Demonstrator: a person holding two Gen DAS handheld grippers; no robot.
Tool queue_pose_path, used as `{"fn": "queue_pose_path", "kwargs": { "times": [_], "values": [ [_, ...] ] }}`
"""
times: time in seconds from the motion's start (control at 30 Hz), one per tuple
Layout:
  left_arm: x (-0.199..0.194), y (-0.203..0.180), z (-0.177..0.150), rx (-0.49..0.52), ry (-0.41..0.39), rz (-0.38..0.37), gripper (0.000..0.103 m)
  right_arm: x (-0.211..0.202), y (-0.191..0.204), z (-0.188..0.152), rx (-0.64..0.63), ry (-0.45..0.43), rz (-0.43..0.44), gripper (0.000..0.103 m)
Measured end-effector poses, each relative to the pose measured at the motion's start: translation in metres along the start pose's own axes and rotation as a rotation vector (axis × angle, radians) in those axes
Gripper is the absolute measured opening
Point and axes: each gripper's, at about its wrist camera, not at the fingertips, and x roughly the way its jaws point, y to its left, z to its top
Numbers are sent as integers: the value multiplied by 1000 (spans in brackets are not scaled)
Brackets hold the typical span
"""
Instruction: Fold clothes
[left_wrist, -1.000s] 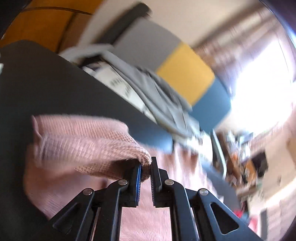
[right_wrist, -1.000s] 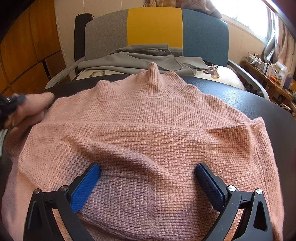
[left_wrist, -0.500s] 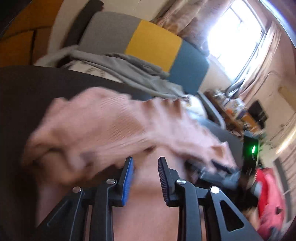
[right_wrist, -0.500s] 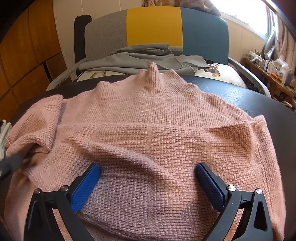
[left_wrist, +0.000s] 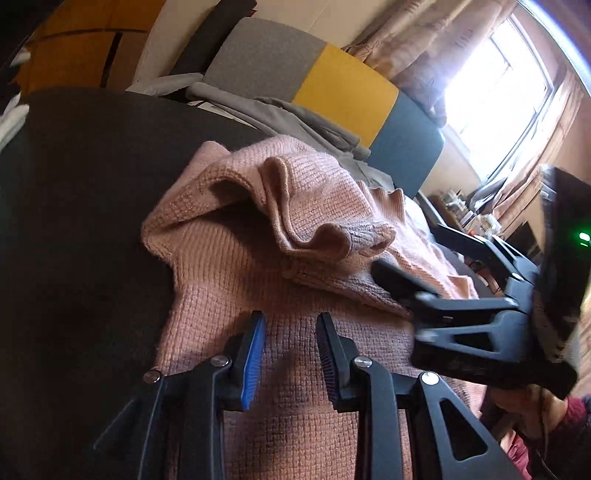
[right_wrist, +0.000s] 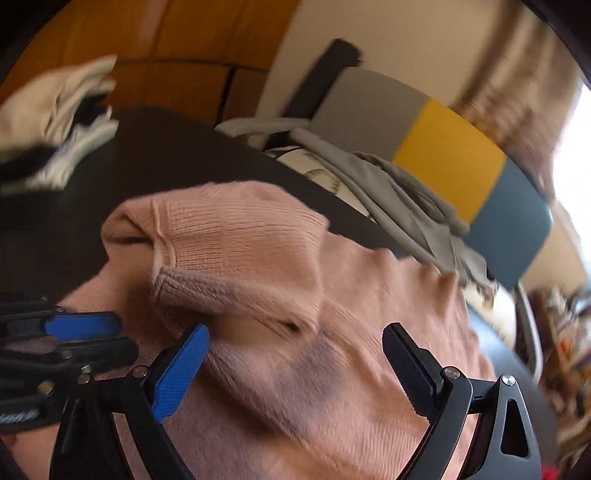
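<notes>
The pink sweater (left_wrist: 280, 266) lies spread on the dark counter (left_wrist: 81, 206), one sleeve (right_wrist: 236, 251) flopped loosely inward over its body, so the fold looks partly made and still untidy. The left gripper (left_wrist: 290, 354) hangs over the cloth, fingers slightly parted and empty; the right gripper (right_wrist: 295, 365) has its fingers spread wide, holding nothing.

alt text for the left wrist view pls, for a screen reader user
The open left hand-held gripper hovers over a pink knit sweater on a dark table, its sleeve folded onto the body. The right hand-held gripper, also open, sits at right; a grey, yellow and blue chair stands behind.
</notes>
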Motion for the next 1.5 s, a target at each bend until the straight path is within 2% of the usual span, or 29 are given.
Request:
{"fn": "queue_pose_path", "kwargs": {
  "times": [0.03, 0.07, 0.1, 0.13, 0.17, 0.2, 0.3, 0.37, 0.47, 0.57, 0.73, 0.83, 0.93, 1.07, 1.13, 1.2, 1.27, 1.33, 1.5],
  "values": [
    [-1, 4, 0, -13, -2, -14, 28, 4, 3, 3, -24, 9, 4, 95],
    [-2, 7, -1, -24, -3, -27, 28, 9, 7, 6, -48, 18, 7, 89],
    [-2, 10, -1, -31, -4, -35, 28, 13, 10, 10, -73, 27, 11, 71],
    [-1, 11, -1, -37, -5, -43, 28, 15, 10, 13, -75, 36, 29, 58],
    [-2, 13, -1, -41, -6, -49, 28, 18, 10, 16, -74, 46, 42, 31],
    [-1, 13, -1, -41, -6, -50, 28, 20, 7, 19, -65, 56, 50, 19],
    [-1, 14, -1, -37, -8, -51, 28, 26, -3, 26, -15, 87, 77, 9],
    [-1, 16, -1, -40, -8, -56, 28, 24, -14, 30, 64, 97, 111, 9],
    [0, 14, 2, -43, 5, -56, 28, 8, -46, 36, 273, 57, 182, 9],
    [3, 22, 15, -107, 3, -84, 30, -12, -95, 28, 553, -7, 239, 9],
    [5, 42, 35, -189, -22, -75, 30, -41, -162, -33, 915, -77, 222, 9],
    [5, 44, 37, -204, -27, -84, 30, -47, -181, -84, 1062, -55, 213, 9],
    [12, 36, 26, -152, -2, -59, 31, -43, -181, -130, 1130, 8, 219, 9],
    [11, 36, 24, -143, -1, -74, 31, -41, -169, -150, 1038, 73, 152, 15],
    [10, 40, 23, -163, -3, -95, 31, -46, -159, -139, 880, 95, 57, 27],
    [8, 43, 21, -174, -8, -103, 31, -54, -145, -124, 666, 98, -65, 52],
    [7, 40, 21, -163, -8, -92, 31, -61, -131, -117, 474, 95, -156, 66],
    [7, 40, 20, -161, -9, -90, 31, -66, -118, -114, 283, 95, -235, 68],
    [6, 40, 18, -163, -13, -94, 31, -60, -114, -101, 173, 105, -168, 77]
  ]
}}
